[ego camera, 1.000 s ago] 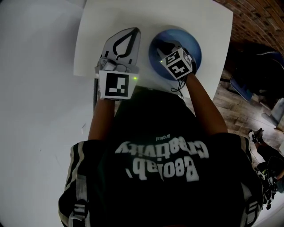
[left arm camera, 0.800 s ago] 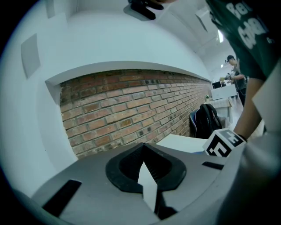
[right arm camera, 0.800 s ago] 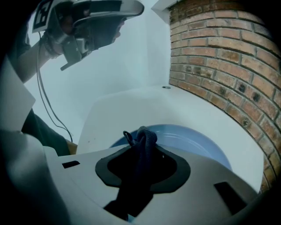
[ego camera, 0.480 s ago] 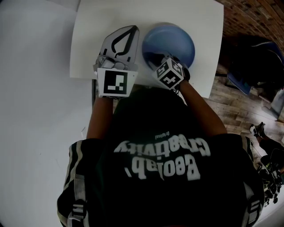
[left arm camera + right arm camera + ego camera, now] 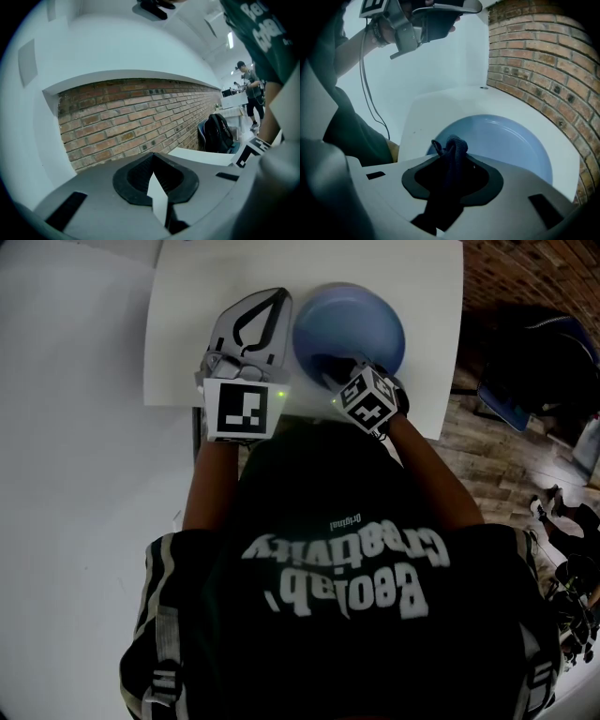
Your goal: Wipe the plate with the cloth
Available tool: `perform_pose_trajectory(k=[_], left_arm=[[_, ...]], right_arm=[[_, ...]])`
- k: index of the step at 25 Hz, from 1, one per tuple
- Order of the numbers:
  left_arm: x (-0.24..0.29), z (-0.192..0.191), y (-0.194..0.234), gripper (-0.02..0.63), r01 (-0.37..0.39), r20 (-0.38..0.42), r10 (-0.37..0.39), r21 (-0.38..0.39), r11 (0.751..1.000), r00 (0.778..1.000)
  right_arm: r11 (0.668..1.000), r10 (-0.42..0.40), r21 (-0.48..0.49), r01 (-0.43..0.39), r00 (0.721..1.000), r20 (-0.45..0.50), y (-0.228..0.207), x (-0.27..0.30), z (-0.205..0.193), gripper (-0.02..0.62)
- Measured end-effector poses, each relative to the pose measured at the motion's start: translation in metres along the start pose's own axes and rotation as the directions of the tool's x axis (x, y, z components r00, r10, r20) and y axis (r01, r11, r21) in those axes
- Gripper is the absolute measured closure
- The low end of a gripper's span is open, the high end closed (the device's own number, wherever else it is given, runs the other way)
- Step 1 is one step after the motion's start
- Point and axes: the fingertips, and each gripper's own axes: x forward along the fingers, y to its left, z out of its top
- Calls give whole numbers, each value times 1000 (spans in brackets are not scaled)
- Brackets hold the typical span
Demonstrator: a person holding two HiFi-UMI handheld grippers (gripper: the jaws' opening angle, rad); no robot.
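Observation:
A blue plate [image 5: 361,320] lies on the white table [image 5: 183,343], also filling the middle of the right gripper view as a blue plate [image 5: 513,143]. My right gripper [image 5: 339,373] hovers at the plate's near rim, shut on a dark blue cloth [image 5: 452,145] that bunches up between its jaws. The cloth's tip sticks out over the plate's near edge. My left gripper [image 5: 273,298] lies just left of the plate, jaws closed to a point with nothing in them. The left gripper view faces away from the plate.
The table's right edge [image 5: 450,381] drops to a wooden floor [image 5: 487,442]. A brick wall [image 5: 534,61] runs behind the table. A dark backpack [image 5: 219,133] and a distant person [image 5: 248,89] show in the left gripper view.
My right gripper has drawn back from the middle of the plate to its near rim, cloth still held. The left gripper has kept its place beside the plate.

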Motion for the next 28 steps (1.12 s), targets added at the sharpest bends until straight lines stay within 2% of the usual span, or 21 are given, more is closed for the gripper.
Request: perform_pose_trajectory(k=[14,28], left_arm=[[6,3,-9,603,23,3,-23,7,1000,1000],[6,-2,0,603,10,-10,-10,8,1000,1000]], right_arm=[[998,-53,41,54,998,-38,-28,-23,-33,491],[980,-167,92,174,982,-88,-107,-33,-41,491]])
